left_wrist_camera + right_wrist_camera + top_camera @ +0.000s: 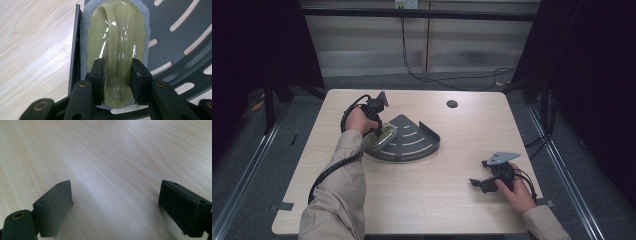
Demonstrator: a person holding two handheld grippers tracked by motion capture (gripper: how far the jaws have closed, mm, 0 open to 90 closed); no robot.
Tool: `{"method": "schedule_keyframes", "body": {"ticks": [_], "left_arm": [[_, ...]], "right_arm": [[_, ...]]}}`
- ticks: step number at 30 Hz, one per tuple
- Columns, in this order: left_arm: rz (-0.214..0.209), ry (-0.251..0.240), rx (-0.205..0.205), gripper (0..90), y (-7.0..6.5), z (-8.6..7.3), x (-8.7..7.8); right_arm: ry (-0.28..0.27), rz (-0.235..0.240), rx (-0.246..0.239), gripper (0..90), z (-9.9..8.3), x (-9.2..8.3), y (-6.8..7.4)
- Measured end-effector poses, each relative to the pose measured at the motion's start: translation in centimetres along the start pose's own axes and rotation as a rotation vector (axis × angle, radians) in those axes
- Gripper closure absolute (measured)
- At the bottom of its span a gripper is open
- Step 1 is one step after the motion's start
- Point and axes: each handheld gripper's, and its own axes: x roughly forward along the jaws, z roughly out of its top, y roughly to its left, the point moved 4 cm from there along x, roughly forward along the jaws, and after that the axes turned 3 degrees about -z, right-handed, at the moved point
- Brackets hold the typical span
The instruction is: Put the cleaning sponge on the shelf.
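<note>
A scrubber held over a dark rack on a wooden table.

The left gripper [117,77] has its jaws squeezed on the raised middle of an oval scrubber with a shiny yellow-green top and grey sponge base [116,37]. The scrubber sits at the edge of a dark grey fan-shaped metal rack with slots [412,137]. The right gripper [115,207] rests low by the pale wooden table [437,195], well apart from the rack, jaws wide apart.

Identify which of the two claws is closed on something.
The left claw, clamped on the scrubber's green handle over the rack; the right claw gapes above bare table.
</note>
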Motion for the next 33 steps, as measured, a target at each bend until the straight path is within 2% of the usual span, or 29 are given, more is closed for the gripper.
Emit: {"method": "schedule_keyframes", "body": {"ticks": [8,13,22,27,31,33], "left_arm": [[-0.004,0.001,-0.019,55.4,0.0,-0.2,-0.3],[-0.006,-0.016,-0.044,48.6,0.0,-0.2,-0.7],[0.004,-0.043,-0.054,39.7,-0.1,-0.2,-1.4],[-0.004,-0.047,-0.079,35.4,-0.3,-0.4,-1.9],[-0.009,-0.06,-0.074,31.7,-0.3,-0.4,-2.4],[-0.014,-0.071,-0.084,29.4,-0.4,-0.5,-2.6]], "right_arm": [[0.0,0.0,0.0,11.4,0.0,0.0,0.0],[0.0,0.0,-0.001,11.4,0.0,0.0,0.0],[0.0,0.0,0.0,11.4,0.0,0.0,0.0],[0.0,0.0,0.0,11.4,0.0,0.0,0.0],[0.0,0.0,0.0,11.4,0.0,0.0,0.0],[0.0,0.0,0.0,11.4,0.0,0.0,0.0]]}}
